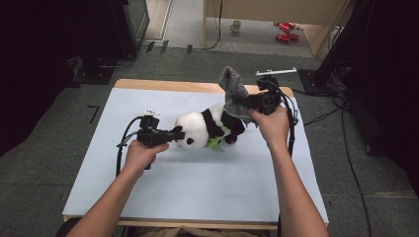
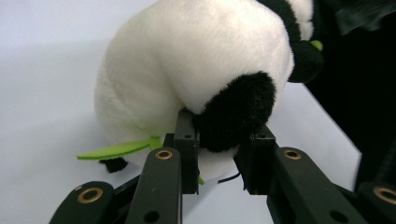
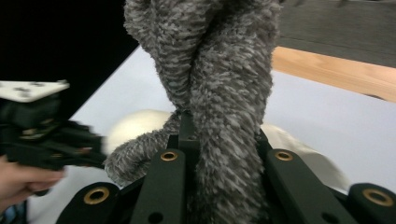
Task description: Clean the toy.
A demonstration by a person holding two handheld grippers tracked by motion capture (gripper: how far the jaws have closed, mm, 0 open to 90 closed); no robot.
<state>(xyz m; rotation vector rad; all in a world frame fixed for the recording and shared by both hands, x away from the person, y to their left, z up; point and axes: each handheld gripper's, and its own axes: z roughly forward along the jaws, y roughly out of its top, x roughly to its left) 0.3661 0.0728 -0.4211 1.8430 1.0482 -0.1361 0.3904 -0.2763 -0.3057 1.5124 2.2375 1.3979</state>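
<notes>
A black-and-white plush panda (image 1: 202,129) lies on its side on the pale blue mat (image 1: 197,187), with a green felt leaf (image 1: 215,143) at its front. My left gripper (image 1: 179,134) reaches in from the left. Its jaws pinch the panda's black ear (image 2: 236,114) at my left gripper (image 2: 219,140). My right gripper (image 1: 249,102) hovers above the panda's far end, shut on a grey fuzzy cloth (image 1: 232,91). The cloth (image 3: 224,70) rises in a twisted bunch out of my right gripper (image 3: 219,135), and the panda's white body (image 3: 135,123) lies beneath it.
The mat covers a wooden table whose edge (image 1: 163,85) shows at the back. Cables (image 1: 346,138) trail over the grey floor at the right. A mug (image 1: 236,25) and red objects (image 1: 285,30) sit on the floor far behind.
</notes>
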